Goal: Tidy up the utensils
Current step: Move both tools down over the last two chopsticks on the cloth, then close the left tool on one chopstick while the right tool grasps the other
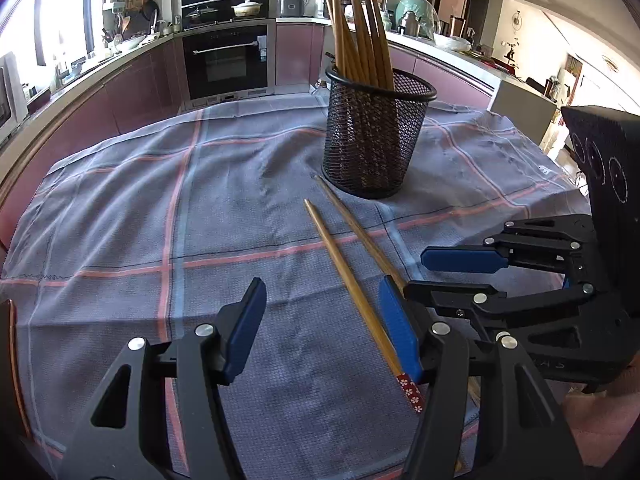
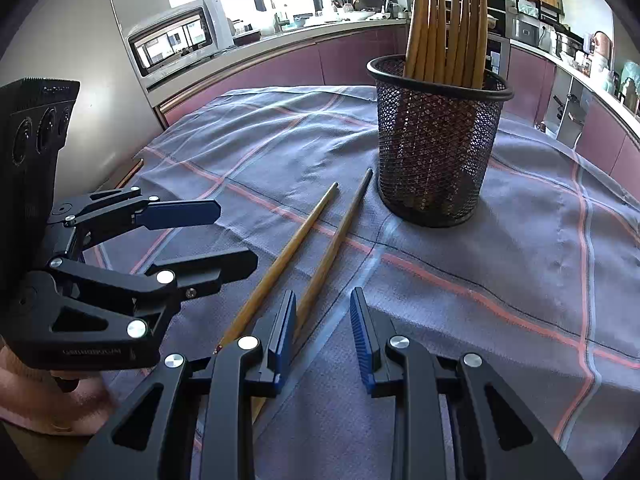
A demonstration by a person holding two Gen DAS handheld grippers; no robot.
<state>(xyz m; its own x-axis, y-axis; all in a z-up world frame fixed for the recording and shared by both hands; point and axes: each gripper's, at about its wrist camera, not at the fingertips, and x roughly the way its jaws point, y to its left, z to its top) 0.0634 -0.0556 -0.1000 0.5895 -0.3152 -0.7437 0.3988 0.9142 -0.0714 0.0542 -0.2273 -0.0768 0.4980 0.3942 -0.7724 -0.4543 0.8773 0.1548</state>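
A: Quick, where are the loose chopsticks?

B: Two on the cloth. The nearer chopstick (image 1: pixel 352 292) lies between your left gripper's (image 1: pixel 322 328) blue pads, close along the inside of the right-hand pad (image 1: pixel 400 328), its red flowered end back near that pad's base. The second chopstick (image 1: pixel 360 232) lies just beyond, running under the outer side of the same pad and toward your right gripper (image 1: pixel 404 270).

A: Left claw state?

B: Released, fingers wide apart, nothing pinched. The stick sits flat on the cloth.

A: Right claw?

B: Also released. In its own view your right gripper (image 2: pixel 324 336) has a clear gap between the pads; the second chopstick (image 2: pixel 340 236) passes just behind the left-hand pad (image 2: pixel 286 328), not in the gap. The nearer chopstick (image 2: pixel 280 264) is further out to that side, toward your left gripper (image 2: pixel 236 236).

A: Touching?

B: Can't tell whether the pad touches the stick.

A: Holder?

B: Black mesh cup (image 1: pixel 374 140) straight ahead of both claws, upright, with a bundle of chopsticks (image 1: pixel 360 28) standing in it, tips up. Both loose sticks point toward its base; the second one's tip ends just beside it.

A: Surroundings?

B: Blue-grey checked tablecloth (image 1: pixel 140 208) with pink lines, wrinkled. Oven (image 1: pixel 226 60) past the far edge, microwave (image 2: pixel 176 40) off to the left of your right claw.
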